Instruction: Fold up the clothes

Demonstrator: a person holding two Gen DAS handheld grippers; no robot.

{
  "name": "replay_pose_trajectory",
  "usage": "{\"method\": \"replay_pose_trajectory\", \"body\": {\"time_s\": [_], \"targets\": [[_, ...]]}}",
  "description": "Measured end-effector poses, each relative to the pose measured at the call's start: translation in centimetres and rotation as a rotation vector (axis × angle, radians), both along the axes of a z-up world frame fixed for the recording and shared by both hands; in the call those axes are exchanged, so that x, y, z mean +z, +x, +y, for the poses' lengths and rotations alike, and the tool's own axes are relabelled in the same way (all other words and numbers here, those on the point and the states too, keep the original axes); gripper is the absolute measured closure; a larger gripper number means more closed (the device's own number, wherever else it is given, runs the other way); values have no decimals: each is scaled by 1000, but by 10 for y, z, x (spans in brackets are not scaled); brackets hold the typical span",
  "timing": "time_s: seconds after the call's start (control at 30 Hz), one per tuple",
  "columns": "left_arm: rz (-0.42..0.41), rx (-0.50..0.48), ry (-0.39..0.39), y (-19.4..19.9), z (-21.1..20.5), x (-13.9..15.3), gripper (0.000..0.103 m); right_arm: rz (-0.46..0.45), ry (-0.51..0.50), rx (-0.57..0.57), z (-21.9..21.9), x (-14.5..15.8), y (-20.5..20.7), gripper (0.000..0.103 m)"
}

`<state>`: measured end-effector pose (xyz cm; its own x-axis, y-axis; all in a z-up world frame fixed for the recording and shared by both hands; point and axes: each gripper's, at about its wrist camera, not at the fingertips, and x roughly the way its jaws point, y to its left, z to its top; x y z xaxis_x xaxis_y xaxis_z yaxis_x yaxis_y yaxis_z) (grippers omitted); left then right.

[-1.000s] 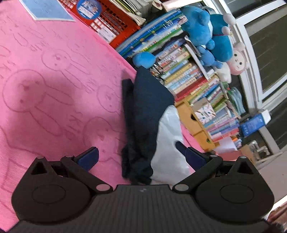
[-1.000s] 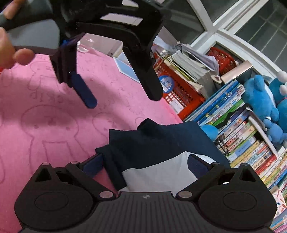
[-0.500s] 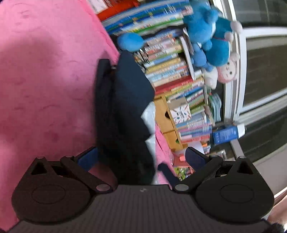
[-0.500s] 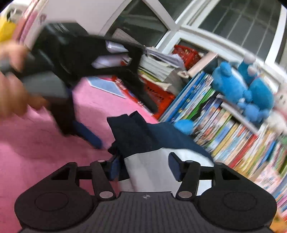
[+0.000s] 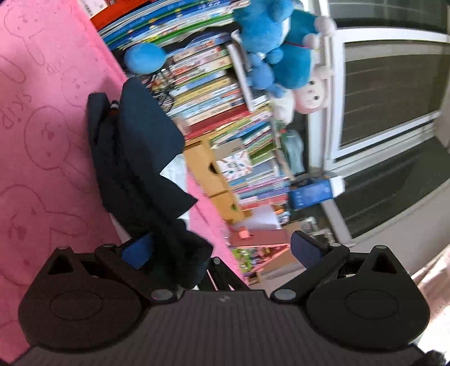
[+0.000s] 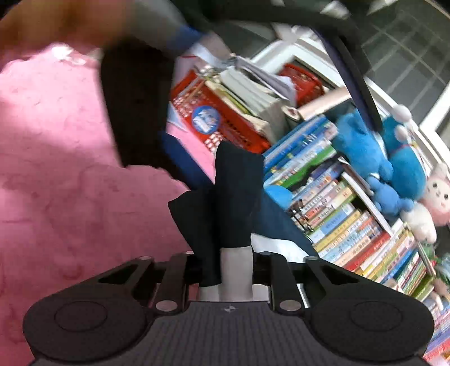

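Observation:
A navy garment (image 5: 140, 146) with a white panel lies bunched on the pink blanket (image 5: 42, 140) beside the book stacks. My left gripper (image 5: 222, 249) is open, and the garment's near end sits against its left pad (image 5: 137, 250). In the right wrist view my right gripper (image 6: 227, 267) is shut on the garment (image 6: 233, 191), pinching navy and white cloth that rises in a peak from its jaws. The left gripper (image 6: 132, 107) shows there as a dark blur above the blanket (image 6: 70, 197), with a person's hand (image 6: 42, 25) at the top left.
Stacked books (image 5: 213, 84) line the blanket's far edge, with blue plush toys (image 5: 275, 42) on top. A red basket (image 6: 225, 118) holding books stands further along. Yellow drawers (image 5: 208, 169) and a window frame (image 5: 351, 112) lie beyond.
My right gripper has shut on the garment's edge and drawn it up into a peak. The left gripper swung over the garment, and most of the white panel is now covered.

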<state>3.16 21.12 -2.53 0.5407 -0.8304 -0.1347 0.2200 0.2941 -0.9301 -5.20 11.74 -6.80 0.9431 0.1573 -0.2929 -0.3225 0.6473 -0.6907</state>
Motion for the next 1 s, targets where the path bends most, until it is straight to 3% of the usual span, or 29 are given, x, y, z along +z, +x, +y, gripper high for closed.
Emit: {"method": "replay_pose_trajectory", "body": {"time_s": [0.23, 0.37, 0.43, 0.53, 0.67, 0.8, 0.9, 0.93, 1.0], "targets": [[71, 50, 65, -9, 11, -18, 0, -109, 13, -34, -32, 28, -31, 92], [44, 111, 190, -27, 9, -11, 0, -118, 61, -43, -60, 53, -66, 92], [-4, 198, 288, -44, 11, 5, 0, -41, 66, 2, -52, 46, -80, 92], [-140, 336, 486, -72, 2, 39, 0, 74, 73, 71, -42, 34, -101, 92], [-285, 365, 679, -89, -31, 66, 0, 224, 83, 156, -27, 19, -127, 89], [-306, 371, 945, -75, -83, 45, 0, 319, 110, 174, -22, 10, -126, 79], [-282, 333, 1108, -64, -112, 13, 0, 421, 172, 224, -42, 21, -127, 60], [-274, 320, 1145, -62, -119, 4, 0, 448, 186, 221, -52, 23, -128, 53], [-270, 310, 1121, -64, -121, -7, 0, 453, 186, 149, -77, 23, -128, 47]]}}
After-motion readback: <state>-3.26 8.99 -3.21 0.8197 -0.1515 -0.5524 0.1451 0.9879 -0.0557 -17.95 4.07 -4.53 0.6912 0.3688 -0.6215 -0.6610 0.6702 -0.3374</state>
